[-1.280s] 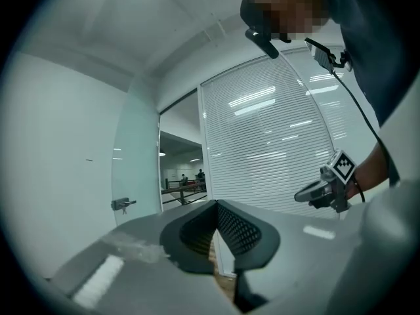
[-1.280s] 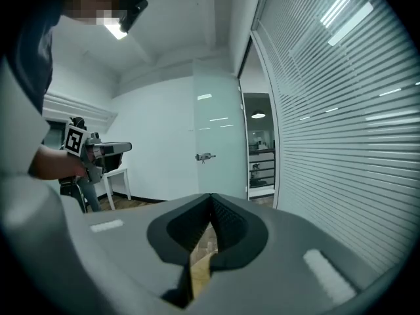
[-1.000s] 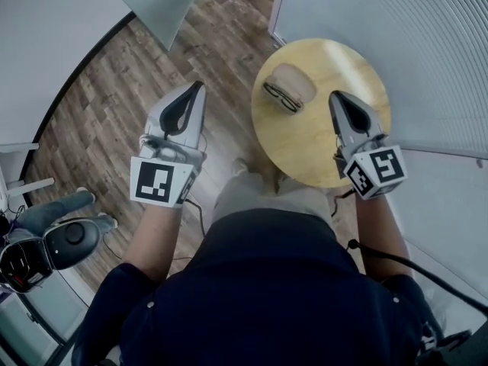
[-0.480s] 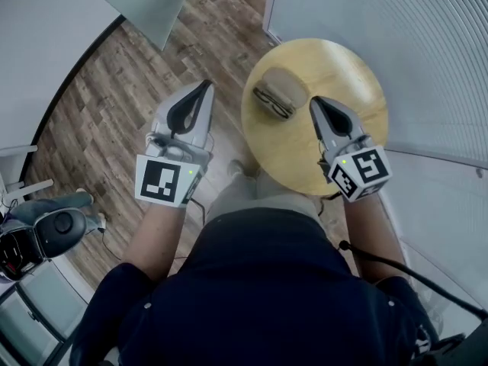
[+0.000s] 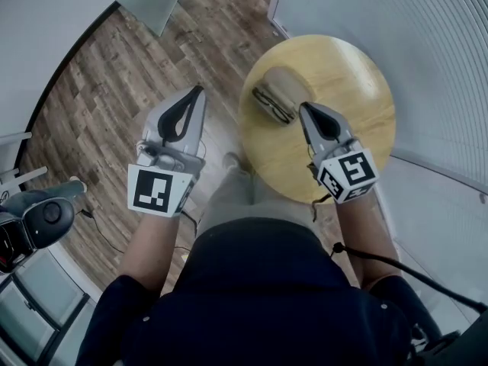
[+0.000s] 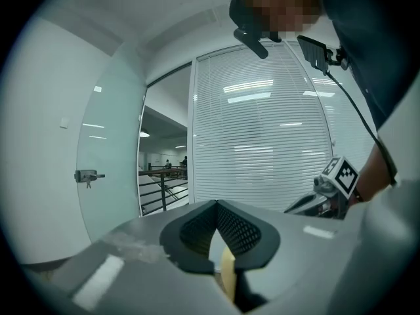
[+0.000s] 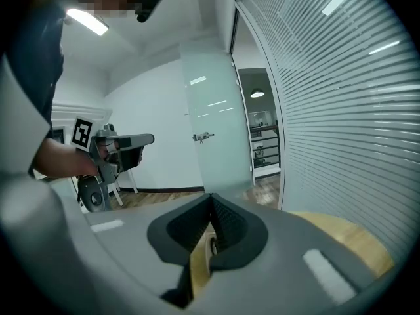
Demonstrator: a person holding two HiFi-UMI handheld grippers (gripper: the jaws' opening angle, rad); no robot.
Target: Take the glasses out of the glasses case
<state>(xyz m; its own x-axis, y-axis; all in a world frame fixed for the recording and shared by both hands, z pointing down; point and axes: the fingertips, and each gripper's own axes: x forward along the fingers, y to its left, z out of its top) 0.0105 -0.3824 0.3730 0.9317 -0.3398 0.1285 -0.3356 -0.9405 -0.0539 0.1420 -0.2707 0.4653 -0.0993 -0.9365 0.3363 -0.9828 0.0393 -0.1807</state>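
Note:
An open tan glasses case lies at the left part of a round wooden table, with dark-framed glasses resting in its near half. My right gripper is over the table, its shut, empty tip just right of the case's near end. My left gripper hangs over the wood floor left of the table, shut and holding nothing. In the left gripper view the jaws meet, and the right gripper shows beyond them. In the right gripper view the jaws also meet.
A white slatted blind wall curves round the table's far and right sides. A frosted glass door stands ahead. A grey machine sits on the floor at the lower left. The person's legs are against the table's near rim.
The right gripper has come down and moved left across the table, ending next to the case. The left gripper has sunk a little and stays off the table.

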